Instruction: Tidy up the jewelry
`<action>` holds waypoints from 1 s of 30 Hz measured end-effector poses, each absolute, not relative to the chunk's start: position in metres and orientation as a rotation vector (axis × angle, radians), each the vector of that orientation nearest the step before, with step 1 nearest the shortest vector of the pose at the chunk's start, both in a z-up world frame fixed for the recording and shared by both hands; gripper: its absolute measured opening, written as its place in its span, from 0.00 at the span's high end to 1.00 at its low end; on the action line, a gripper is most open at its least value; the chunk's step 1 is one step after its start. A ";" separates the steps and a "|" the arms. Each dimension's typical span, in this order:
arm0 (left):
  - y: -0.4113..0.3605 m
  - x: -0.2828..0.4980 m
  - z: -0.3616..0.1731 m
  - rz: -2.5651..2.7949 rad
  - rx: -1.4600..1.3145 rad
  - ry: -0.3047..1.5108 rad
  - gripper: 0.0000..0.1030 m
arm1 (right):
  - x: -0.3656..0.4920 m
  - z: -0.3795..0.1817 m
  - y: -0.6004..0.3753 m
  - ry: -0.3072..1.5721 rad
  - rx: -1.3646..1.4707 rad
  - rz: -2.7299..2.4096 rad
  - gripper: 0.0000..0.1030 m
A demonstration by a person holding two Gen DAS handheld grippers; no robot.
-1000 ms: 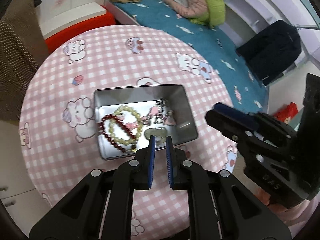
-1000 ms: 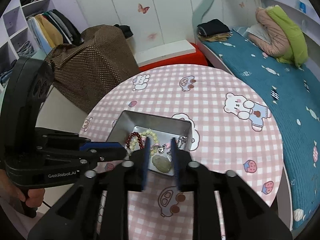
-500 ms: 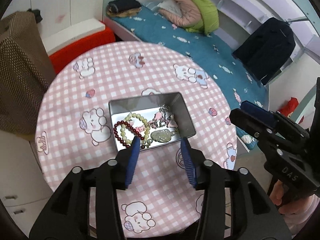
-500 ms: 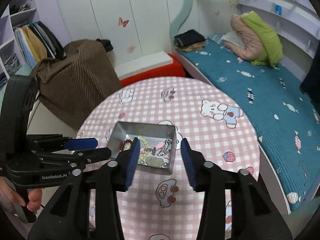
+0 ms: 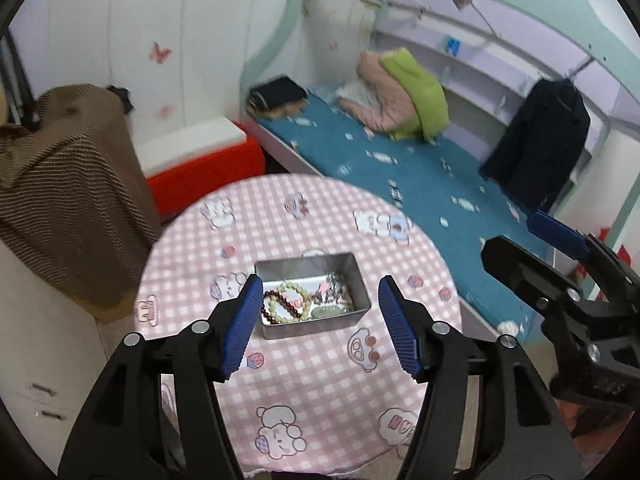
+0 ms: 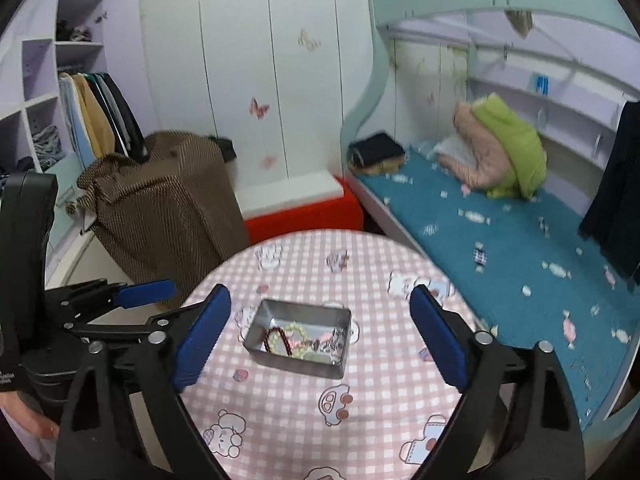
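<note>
A shallow metal tin (image 5: 362,285) (image 6: 339,360) sits on the round table with the pink checked cloth (image 5: 320,224) (image 6: 360,256). Inside lie a dark red bead bracelet (image 5: 267,307) (image 6: 274,335), a pale green bead bracelet (image 5: 289,289) (image 6: 295,327), a pale jade pendant (image 5: 326,311) and silvery-pink chain pieces (image 5: 330,285). My left gripper (image 5: 319,326) hovers well above and in front of the tin, jaws opening with nothing between them. High above the table, my right gripper (image 6: 320,338) has its jaws opening wide, likewise with nothing held. Each gripper shows at the edge of the other's view.
A bed with a teal cover (image 5: 400,168) runs along the right of the table. A brown striped cloth covers furniture (image 6: 160,200) on the left, and a red box with a white top (image 6: 300,204) stands behind the table. A hand (image 6: 24,420) holds the left gripper's handle.
Both grippers rose and drew back from the tin, which now looks smaller. Both sets of jaws went from nearly shut to spread. The jewelry stays in the tin.
</note>
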State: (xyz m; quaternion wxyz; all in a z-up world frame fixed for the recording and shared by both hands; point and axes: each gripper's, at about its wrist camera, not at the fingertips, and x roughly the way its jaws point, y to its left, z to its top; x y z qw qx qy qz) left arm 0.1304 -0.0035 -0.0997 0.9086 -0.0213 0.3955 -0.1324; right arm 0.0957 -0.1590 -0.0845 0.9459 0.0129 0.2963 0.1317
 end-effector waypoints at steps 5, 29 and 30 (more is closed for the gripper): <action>-0.006 0.095 -0.064 -0.233 -0.031 0.706 0.40 | 0.062 -0.056 -0.163 0.502 0.029 0.251 0.13; -0.003 -0.012 -0.024 -0.184 -0.025 0.502 0.37 | -0.035 -0.036 -0.165 0.312 0.020 0.166 0.08; -0.003 -0.015 -0.024 -0.183 -0.024 0.499 0.37 | -0.036 -0.036 -0.166 0.312 0.022 0.168 0.08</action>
